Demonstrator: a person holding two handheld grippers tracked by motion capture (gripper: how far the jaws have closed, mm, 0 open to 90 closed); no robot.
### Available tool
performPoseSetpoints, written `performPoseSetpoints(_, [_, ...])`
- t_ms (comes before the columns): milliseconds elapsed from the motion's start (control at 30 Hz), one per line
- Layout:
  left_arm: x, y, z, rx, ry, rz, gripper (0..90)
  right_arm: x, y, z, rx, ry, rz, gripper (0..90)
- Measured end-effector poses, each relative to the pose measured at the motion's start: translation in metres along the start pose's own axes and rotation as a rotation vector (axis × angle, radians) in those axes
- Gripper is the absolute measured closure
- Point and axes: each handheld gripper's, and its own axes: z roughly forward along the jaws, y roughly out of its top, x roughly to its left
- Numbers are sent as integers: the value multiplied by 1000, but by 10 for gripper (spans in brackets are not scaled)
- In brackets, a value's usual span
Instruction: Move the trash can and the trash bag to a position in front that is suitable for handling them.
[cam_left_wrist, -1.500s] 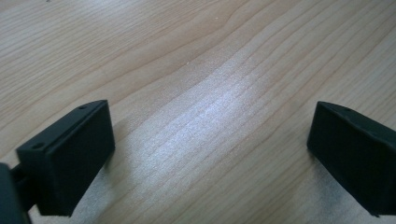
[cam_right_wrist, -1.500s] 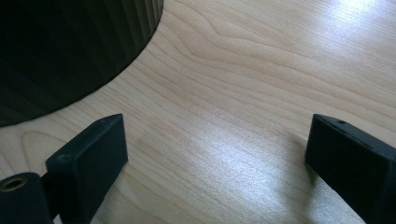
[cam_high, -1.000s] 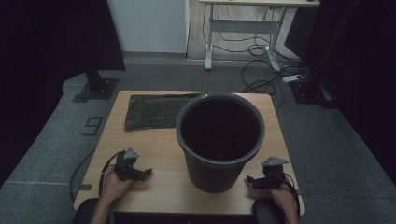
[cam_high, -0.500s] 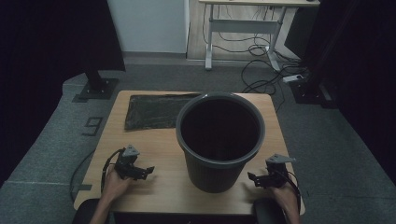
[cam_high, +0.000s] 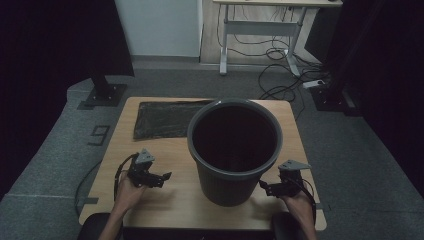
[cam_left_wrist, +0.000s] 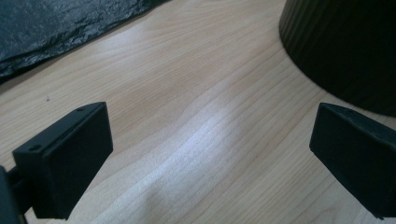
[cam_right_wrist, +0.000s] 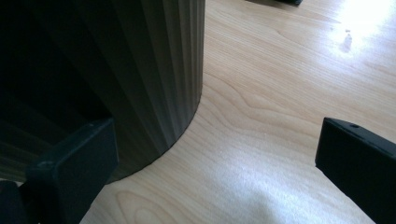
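both tongs: black bodies, blocky matte-black jaws with small screw holes. left tongs (cam_high: 161, 177) and right tongs (cam_high: 265, 188) carry grey three-cornered plates, black cables trailing.

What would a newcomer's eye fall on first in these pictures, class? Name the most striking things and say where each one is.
First comes the big dark bin, standing upright in the middle of the wooden table, its mouth open. Behind it to the left, a black plastic bag lies flat. At the near edge, the left tongs and right tongs flank the bin, both open and holding nothing.
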Motion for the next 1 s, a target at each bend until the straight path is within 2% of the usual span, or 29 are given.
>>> performPoseSetpoints(167, [-2, 6, 2, -3, -4, 10, 0, 7, 11, 12, 11, 4, -16, 0])
performPoseSetpoints(367, [-2, 15, 6, -6, -7, 21, 0, 17, 30, 37, 13, 17, -48, 0])
performPoseSetpoints(533, [1, 19, 7, -10, -4, 22, 0, 18, 39, 50, 17, 21, -51, 0])
performPoseSetpoints(867, [23, 24, 4, -23, 31, -18, 0, 25, 66, 81, 31, 30, -77, 0])
performPoseSetpoints(1000, [34, 23, 0, -14, 70, -26, 0, 31, 79, 94, 38, 24, -97, 0])
